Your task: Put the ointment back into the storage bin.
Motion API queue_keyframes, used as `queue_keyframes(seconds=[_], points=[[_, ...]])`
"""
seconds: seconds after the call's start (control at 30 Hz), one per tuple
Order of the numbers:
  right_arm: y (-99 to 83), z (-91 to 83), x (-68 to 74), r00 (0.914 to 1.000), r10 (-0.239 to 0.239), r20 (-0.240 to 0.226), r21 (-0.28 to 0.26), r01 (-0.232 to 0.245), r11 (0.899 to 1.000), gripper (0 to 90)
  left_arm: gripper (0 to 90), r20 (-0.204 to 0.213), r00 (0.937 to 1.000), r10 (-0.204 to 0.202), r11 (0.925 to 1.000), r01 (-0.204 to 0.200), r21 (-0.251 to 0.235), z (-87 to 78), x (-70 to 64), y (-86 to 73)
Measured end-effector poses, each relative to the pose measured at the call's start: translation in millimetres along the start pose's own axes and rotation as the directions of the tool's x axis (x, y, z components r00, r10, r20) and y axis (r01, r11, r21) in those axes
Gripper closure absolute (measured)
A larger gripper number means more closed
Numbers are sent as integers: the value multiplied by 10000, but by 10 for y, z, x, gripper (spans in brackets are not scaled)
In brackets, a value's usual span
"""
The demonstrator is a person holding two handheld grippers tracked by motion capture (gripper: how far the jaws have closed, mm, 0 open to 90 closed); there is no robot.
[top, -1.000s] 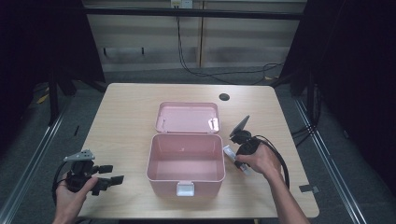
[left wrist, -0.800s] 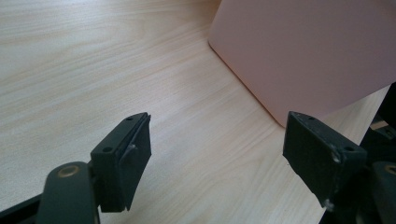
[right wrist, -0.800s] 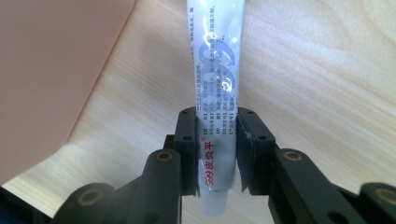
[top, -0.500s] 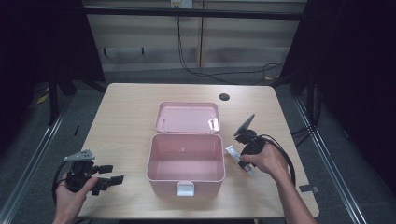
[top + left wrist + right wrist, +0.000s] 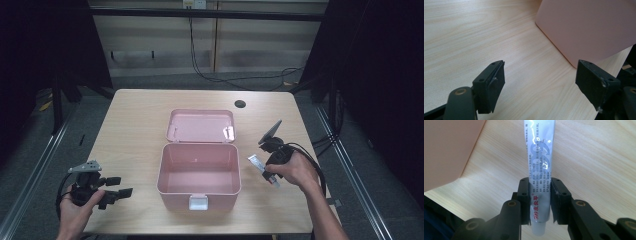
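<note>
The right gripper [image 5: 540, 203] has its two black jaws closed on a white tube [image 5: 540, 167], pinching it near its lower end. Red Chinese characters run lengthwise on that gripped end; above them sit small lines of print too fine to read and a silvery swirl design. In the right gripper view the tube's long axis runs straight away from the jaws, its far end cut off by the top of the frame. In the high view the tube [image 5: 261, 165] lies low over the wooden table [image 5: 135, 125], just right of the open pink box [image 5: 199, 172], its free end angled toward the box's right wall. The box's lid [image 5: 201, 125] lies flat behind it. The left gripper [image 5: 540, 80] rests near the table's front left corner, jaws spread wide and holding nothing, with the box's pink side ahead of it.
</note>
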State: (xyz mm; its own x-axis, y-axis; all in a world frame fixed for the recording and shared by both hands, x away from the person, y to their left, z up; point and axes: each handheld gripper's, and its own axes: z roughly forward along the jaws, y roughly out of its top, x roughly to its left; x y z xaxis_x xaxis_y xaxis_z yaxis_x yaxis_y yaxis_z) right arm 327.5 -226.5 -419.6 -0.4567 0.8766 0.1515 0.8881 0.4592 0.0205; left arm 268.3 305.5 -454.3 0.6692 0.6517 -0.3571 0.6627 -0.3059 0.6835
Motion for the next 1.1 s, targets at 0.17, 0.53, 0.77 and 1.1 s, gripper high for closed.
queue_keyframes(seconds=[0.17,0.53,0.77,1.1], points=[[-14,-51,0,9999,-46,127,53,46,10000,716,234,5,10000,14,10000,-14,-17,-4,0,-1],[-104,-192,36,9971,-669,370,-34,670,9977,716,234,-23,10000,13,10000,-13,5,0,-2,-1],[-164,-332,108,9910,-1216,563,-362,1237,9917,716,234,-15,10000,3,10000,-3,-3,2,-2,-1],[-214,-569,141,9835,-1562,913,-821,1638,9831,716,234,-19,10000,-22,10000,22,41,4,2,-1]])
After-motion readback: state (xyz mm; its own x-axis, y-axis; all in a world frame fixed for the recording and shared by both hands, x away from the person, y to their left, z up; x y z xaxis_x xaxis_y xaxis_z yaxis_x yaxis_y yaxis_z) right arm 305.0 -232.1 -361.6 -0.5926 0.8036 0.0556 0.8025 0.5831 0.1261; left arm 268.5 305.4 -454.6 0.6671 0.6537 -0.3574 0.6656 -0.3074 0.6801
